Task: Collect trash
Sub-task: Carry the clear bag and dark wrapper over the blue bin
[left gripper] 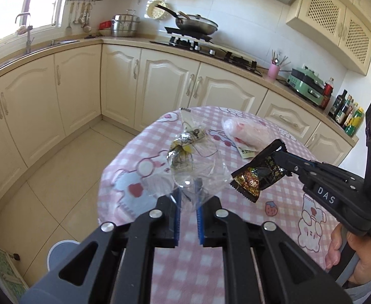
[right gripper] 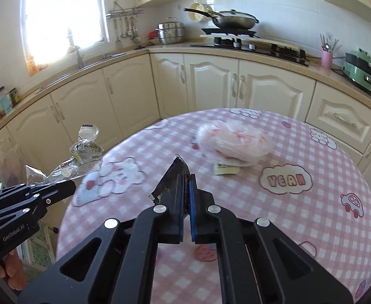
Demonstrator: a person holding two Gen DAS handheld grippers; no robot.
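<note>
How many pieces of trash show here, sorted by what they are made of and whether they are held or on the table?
Clear plastic wrapper, held in the left tongs: 1
Black foil snack wrapper, held in the right tongs: 1
Crumpled pinkish plastic bag, on the table: 1
Small yellowish paper piece, under the bag's edge: 1
Total: 4

Left hand-held gripper (left gripper: 188, 197) clamped on clear crinkled plastic wrapper (left gripper: 185, 157), lifted above pink checked table (left gripper: 274, 192). Right hand-held gripper (left gripper: 278, 158) pinching black snack packet (left gripper: 257, 174). Pink-white plastic bag (left gripper: 246, 133) lying on table beyond, yellow paper scrap (left gripper: 246, 152) just beside.
</note>
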